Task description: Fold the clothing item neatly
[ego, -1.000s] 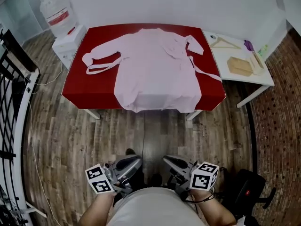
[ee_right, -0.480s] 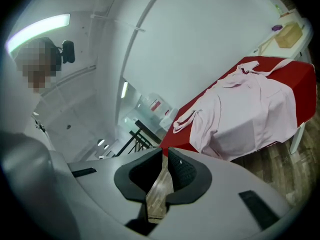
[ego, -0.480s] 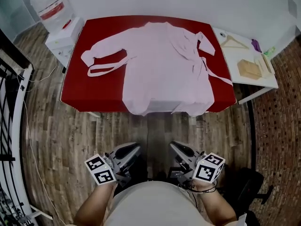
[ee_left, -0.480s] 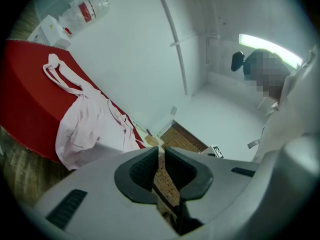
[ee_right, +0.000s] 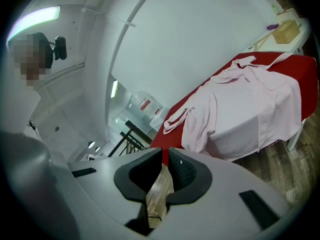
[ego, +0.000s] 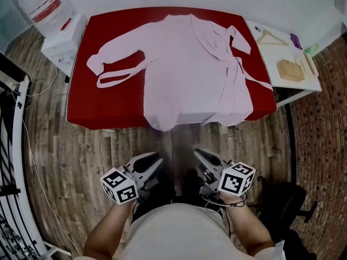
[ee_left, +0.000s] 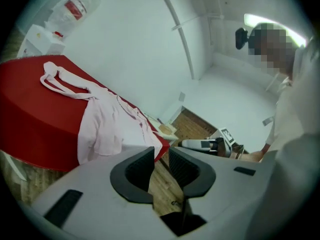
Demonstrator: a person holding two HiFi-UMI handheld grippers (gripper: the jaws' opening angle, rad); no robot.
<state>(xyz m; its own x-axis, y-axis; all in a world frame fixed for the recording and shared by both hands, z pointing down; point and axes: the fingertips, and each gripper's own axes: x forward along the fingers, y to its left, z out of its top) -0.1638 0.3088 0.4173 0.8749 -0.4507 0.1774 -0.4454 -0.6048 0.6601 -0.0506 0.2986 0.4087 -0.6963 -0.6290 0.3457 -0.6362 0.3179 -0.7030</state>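
Head view: pink robe (ego: 190, 69) on red table (ego: 108, 104). Left gripper (ego: 147, 164) (jaws just parting, nothing between) and closed, empty right gripper (ego: 204, 158) should pinch matching hem corners.

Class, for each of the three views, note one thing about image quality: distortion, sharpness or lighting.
Head view: mild wide-angle bend, the table's front edge bows; robe sharp, evenly lit. Left gripper view: strong fisheye, black corners. Right gripper view: same fisheye; ceiling light glares upper left.

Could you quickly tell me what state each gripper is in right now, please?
Left gripper: open, empty; its jaws have just been opening.
Right gripper: shut, holding nothing.
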